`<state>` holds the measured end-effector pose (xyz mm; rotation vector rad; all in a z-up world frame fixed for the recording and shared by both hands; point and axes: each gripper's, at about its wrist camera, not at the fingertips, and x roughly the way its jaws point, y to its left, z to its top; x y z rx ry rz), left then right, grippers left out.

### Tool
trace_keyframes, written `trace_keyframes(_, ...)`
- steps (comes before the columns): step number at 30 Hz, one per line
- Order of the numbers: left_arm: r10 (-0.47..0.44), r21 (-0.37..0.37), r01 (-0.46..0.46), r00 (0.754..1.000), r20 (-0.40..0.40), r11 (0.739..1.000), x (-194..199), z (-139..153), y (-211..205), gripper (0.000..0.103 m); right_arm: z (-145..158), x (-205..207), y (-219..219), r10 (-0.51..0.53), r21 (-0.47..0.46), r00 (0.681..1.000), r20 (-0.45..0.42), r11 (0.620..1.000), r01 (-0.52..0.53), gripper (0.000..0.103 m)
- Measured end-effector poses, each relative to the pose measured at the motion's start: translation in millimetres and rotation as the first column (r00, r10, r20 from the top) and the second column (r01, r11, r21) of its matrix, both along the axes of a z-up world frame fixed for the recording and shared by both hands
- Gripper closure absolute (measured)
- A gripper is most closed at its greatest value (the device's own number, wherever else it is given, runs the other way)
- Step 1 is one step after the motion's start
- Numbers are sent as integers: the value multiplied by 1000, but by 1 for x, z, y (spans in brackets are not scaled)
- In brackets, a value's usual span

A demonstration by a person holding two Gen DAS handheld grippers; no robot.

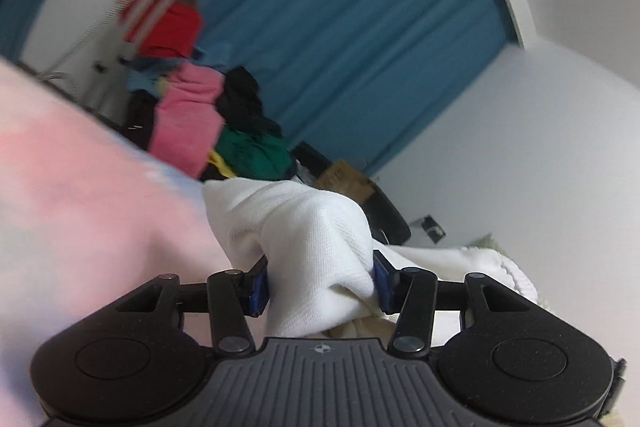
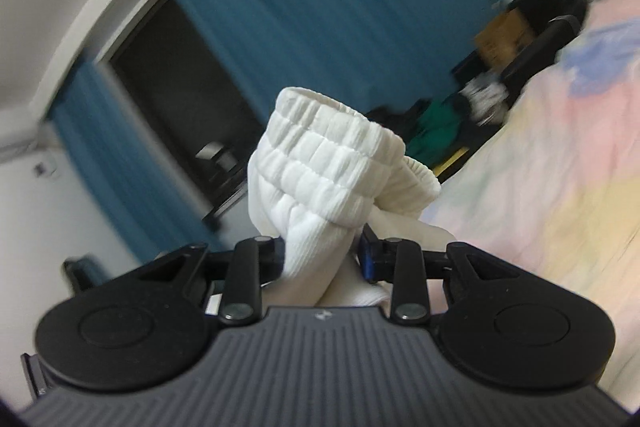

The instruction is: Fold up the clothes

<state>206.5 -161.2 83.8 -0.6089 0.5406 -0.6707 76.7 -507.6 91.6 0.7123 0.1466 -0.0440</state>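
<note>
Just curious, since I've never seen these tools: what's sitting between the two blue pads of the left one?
A bunched fold of the white garment, pinched in the left gripper, seen in the left wrist view.

We see the white garment [image 1: 304,239] bunched and lifted above the pastel bedsheet [image 1: 80,211], its plain knit end crumpled in one view and its ribbed elastic waistband [image 2: 332,147] standing upright in the other.

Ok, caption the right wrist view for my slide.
Right gripper pinches a white garment's elastic waistband above the pastel bedsheet.
</note>
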Motion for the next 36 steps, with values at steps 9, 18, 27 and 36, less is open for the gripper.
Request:
trace_keyframes(9, -107, 152, 99, 993, 48, 983, 92, -67, -167, 52, -66, 48, -111, -233, 84, 971, -55, 968, 237, 70)
trace_keyframes(18, -172, 327, 146, 984, 53, 934, 56, -216, -156, 48, -219, 27, -101, -270, 161, 940, -209, 939, 305, 68)
trace_keyframes(27, -189, 480, 126, 978, 85, 868, 21, -196, -148, 25, -239, 6, -99, -219, 284, 906, -363, 900, 331, 41)
trace_keyframes(36, -203, 546, 64, 959, 199, 836, -78, -82, -125, 7, -139, -45, -69, -259, 58, 883, -390, 951, 304, 40)
